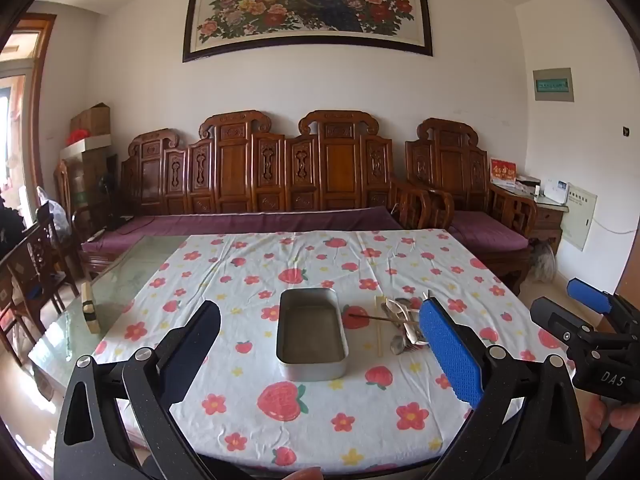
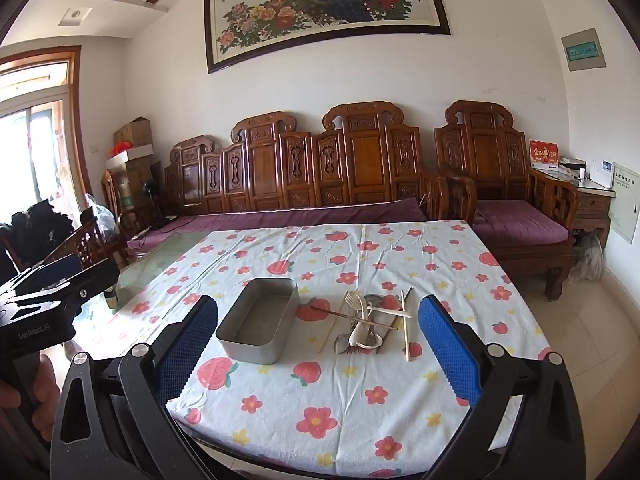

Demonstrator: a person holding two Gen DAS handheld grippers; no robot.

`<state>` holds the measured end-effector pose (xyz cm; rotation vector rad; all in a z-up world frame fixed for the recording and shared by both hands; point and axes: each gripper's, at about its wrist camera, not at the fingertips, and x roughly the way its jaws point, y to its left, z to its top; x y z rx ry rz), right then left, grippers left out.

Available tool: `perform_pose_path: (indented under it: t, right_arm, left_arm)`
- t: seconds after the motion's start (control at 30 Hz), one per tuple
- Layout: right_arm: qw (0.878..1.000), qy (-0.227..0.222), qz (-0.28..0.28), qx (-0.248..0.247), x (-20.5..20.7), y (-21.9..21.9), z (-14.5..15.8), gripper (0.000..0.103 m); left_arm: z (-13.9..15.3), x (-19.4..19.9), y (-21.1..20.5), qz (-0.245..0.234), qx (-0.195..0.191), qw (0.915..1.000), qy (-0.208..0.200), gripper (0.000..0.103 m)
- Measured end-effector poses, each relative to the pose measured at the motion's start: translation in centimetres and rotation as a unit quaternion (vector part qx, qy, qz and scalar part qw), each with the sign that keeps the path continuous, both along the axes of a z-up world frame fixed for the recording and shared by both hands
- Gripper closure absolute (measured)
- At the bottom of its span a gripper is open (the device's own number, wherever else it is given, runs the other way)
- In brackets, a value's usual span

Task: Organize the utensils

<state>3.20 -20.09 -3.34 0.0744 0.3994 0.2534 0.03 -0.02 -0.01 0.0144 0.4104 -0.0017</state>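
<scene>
An empty grey metal tin (image 1: 312,334) sits on the flowered tablecloth (image 1: 320,412); it also shows in the right wrist view (image 2: 260,320). Right of it lies a pile of utensils (image 2: 370,326): spoons, a fork, chopsticks, white plastic pieces; the pile also shows in the left wrist view (image 1: 402,326). My left gripper (image 1: 320,340) is open and empty, above the table's near edge, in front of the tin. My right gripper (image 2: 318,340) is open and empty, in front of the pile; it also shows at the right of the left wrist view (image 1: 592,312).
The cloth covers a glass table (image 1: 116,280). A small wooden block (image 1: 90,308) stands on the bare glass at the left. A carved wooden sofa (image 1: 280,184) with purple cushions runs behind the table. Chairs (image 1: 36,264) stand at the left.
</scene>
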Motion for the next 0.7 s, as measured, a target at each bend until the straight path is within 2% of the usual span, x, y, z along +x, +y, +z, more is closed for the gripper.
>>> perform_pose_path:
  t: [0.7]
  right_arm:
    - [1.000,0.001,0.000,0.000,-0.05,0.06,0.03,0.003]
  left_arm:
    - [0.01,-0.03,-0.01,0.000,0.000,1.0000,-0.002,0.006]
